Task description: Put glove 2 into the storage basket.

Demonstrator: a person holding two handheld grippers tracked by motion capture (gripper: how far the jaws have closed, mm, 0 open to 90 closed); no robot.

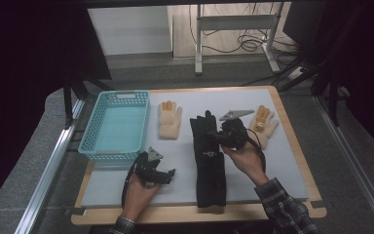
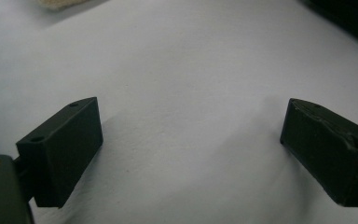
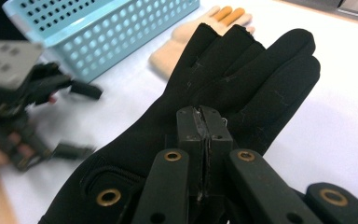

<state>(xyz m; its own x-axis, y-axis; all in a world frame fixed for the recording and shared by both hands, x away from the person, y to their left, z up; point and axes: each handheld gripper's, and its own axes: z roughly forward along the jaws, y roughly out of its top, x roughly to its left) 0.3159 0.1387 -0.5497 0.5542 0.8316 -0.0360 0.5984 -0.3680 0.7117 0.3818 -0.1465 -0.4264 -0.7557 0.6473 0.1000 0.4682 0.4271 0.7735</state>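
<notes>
Black glove [image 1: 209, 161] lies lengthwise, fingers pointing away toward the table's far edge

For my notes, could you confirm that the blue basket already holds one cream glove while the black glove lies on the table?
Not quite: the blue basket is empty in the high view. Both cream gloves lie on the table, either side of the black glove.

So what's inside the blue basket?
Nothing that shows: the basket looks empty in the high view, just its bare blue floor. Its near wall hides a thin strip of the floor, so something small there can't be ruled out.
</notes>
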